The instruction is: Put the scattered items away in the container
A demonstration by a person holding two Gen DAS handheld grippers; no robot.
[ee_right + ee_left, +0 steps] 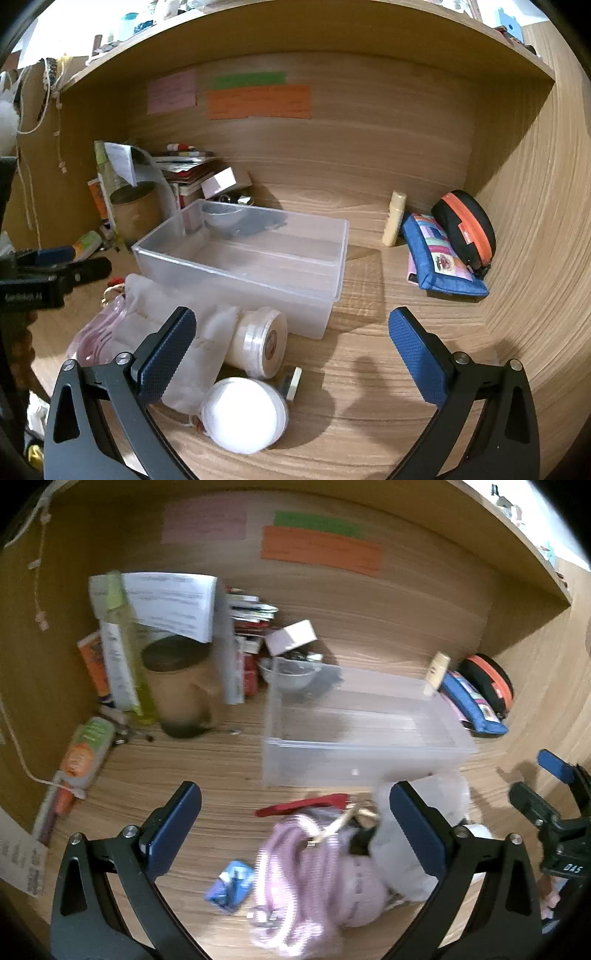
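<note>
While both grippers hang over the wooden tabletop (388, 369), nothing sits between either pair of fingers. Left gripper (295, 830): fingers spread wide, empty, above a pink striped pouch (310, 878). Right gripper (291, 354): fingers spread wide, empty.

Landmark: clear plastic container (243, 266), mid-tabletop, nothing visible inside it.

- Against the container's near wall: a roll of clear tape (258, 341), lying on its side.
- Nearer the camera than the container: a round white lidded tub (243, 413), touching a white drawstring bag (192, 354) that reaches the container's near left corner.
- Left of that bag: the pink pouch, a wooden clothespin (345, 821) on it.
- Between pouch and container's near wall, in the left view: a red flat item (303, 805), blurred, kind uncertain.
- Left of the pouch, well clear of the container: a small blue packet (231, 884).
- Right of the container: a cream tube (393, 218), a blue patchwork pouch (439, 258), a black case with an orange zip (467, 229).
- Behind the container's far left corner: a clear bowl (221, 214), a cardboard canister (133, 210), stacked books (188, 170).
</note>
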